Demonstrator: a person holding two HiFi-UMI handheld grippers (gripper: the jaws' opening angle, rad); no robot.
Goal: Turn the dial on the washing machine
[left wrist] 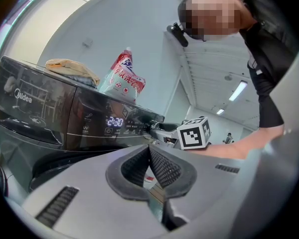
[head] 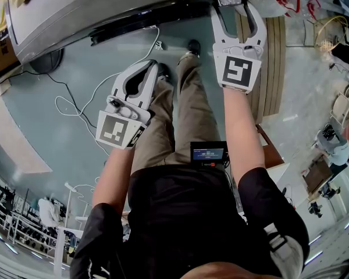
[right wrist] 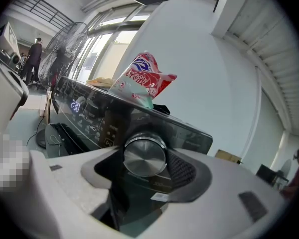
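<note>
Dial: on washing machine control panel, right of lit display

Right gripper: jaws at mid width, one each side of dial rim; near-side contact in shadow, we judge grip closed on dial

Dial axis runs straight out of panel, in line with right gripper; we judge turn calls for pure roll about that line, no side pull

Left gripper: jaws together, empty, held low, well apart from dial

Bright daylight, fisheye warping, blurred edges
</note>
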